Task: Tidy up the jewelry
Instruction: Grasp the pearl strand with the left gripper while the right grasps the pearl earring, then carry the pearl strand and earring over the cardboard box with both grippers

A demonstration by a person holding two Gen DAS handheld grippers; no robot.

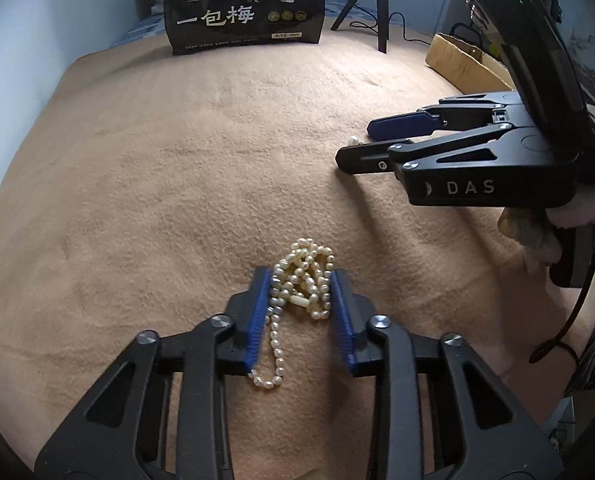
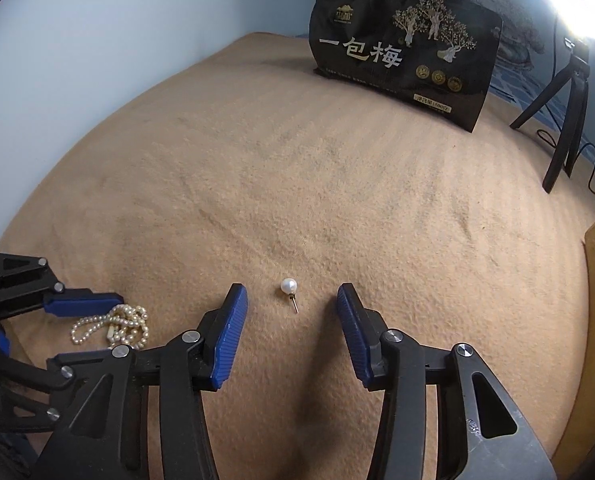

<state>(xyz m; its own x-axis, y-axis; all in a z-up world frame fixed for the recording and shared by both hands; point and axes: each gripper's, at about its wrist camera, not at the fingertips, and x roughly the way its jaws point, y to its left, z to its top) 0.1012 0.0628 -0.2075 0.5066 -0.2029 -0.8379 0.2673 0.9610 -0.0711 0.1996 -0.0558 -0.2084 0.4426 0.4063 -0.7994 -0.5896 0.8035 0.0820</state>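
Straddling the bunched pearl necklace (image 1: 303,276) low in the frame's centre, the left gripper (image 1: 300,280) seems to press it, though contact is unclear. Right gripper (image 2: 291,300) stands open around the pearl stud (image 2: 289,285) on the tan blanket (image 2: 297,180), untouched.

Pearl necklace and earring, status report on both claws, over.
Left claw pinching bunched pearl necklace. Right claw open, straddling pearl earring, no contact. Blanket around both bare, nothing blocking.

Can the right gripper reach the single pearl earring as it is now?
Probably yes: the pearl earring lies on the blanket between the open right gripper pads, with nothing blocking it.
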